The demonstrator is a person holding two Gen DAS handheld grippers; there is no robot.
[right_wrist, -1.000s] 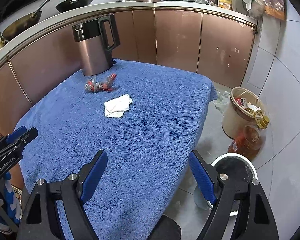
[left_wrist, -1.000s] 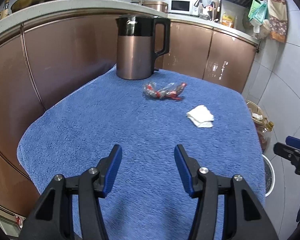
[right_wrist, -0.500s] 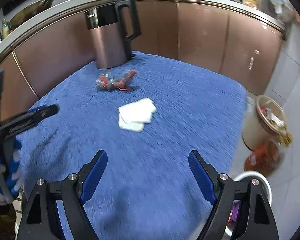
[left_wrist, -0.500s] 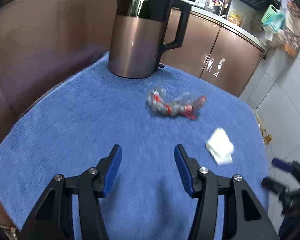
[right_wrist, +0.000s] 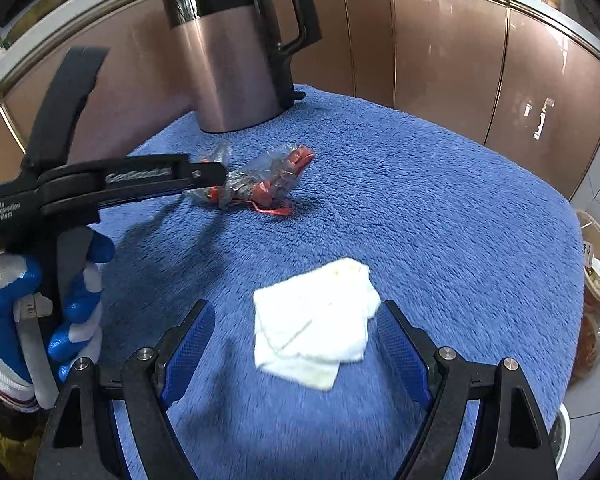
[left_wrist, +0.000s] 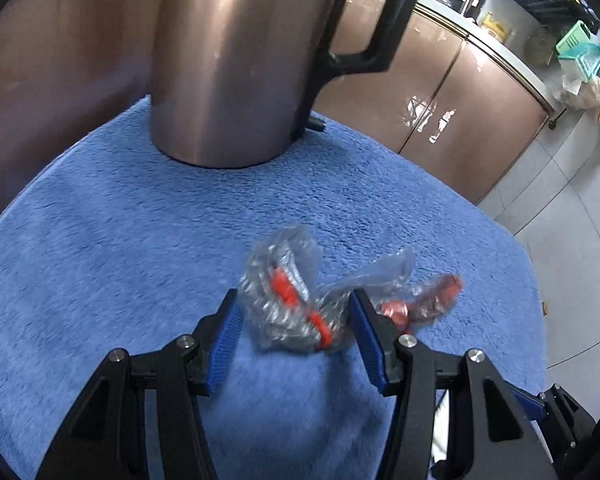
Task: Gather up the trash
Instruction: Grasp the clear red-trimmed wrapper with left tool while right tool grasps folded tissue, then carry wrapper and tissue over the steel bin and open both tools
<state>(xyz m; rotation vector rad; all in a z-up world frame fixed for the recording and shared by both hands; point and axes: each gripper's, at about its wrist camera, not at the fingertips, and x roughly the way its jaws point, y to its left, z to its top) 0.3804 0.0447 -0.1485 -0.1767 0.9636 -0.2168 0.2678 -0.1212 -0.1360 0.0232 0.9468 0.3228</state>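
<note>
A crumpled clear plastic wrapper with red print (left_wrist: 296, 304) lies on the blue towel-covered table (left_wrist: 100, 240). My left gripper (left_wrist: 294, 312) is open, and the wrapper's left half sits between its blue pads. The wrapper (right_wrist: 256, 184) also shows in the right wrist view, with the left gripper's fingers (right_wrist: 204, 172) at it. A folded white tissue (right_wrist: 314, 322) lies nearer on the towel. My right gripper (right_wrist: 294, 328) is open, its pads on either side of the tissue.
A copper electric kettle (left_wrist: 236, 64) with a black handle stands just behind the wrapper. Copper cabinet doors (right_wrist: 452, 52) curve behind the table. A waste bin (right_wrist: 598, 256) and an oil bottle (right_wrist: 592, 340) stand on the floor at the right, past the table edge.
Both grippers have moved forward over the table. The left has come up around the wrapper, the right around the tissue. Both stay open.
</note>
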